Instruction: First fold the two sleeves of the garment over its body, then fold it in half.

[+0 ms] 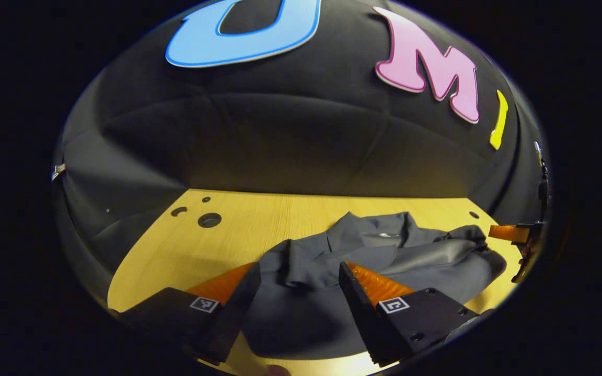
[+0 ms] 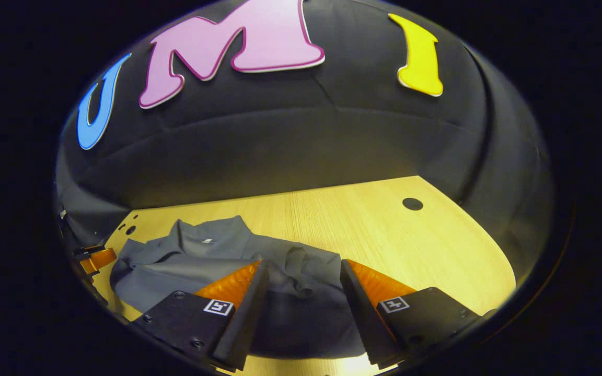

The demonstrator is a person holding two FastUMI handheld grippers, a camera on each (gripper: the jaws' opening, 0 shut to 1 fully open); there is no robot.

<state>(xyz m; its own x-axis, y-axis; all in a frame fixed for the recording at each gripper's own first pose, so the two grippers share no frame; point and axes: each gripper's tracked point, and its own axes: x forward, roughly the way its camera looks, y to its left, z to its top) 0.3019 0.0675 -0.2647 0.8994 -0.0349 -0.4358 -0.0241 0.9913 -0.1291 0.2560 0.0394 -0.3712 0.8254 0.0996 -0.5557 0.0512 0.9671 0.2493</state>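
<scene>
While both tongs [image 1: 299, 271] [image 2: 301, 269] gape, the garment [image 1: 384, 256] lies collar toward the wall.

The garment [image 1: 384, 256] is looking like soft matt cloth, lying creased and rumpled. The table [image 2: 384, 230] is showing a smooth pale wood grain and is shining a little under the light. The booth wall [image 1: 280, 141] behind is hanging as matt cloth with light folds.
</scene>
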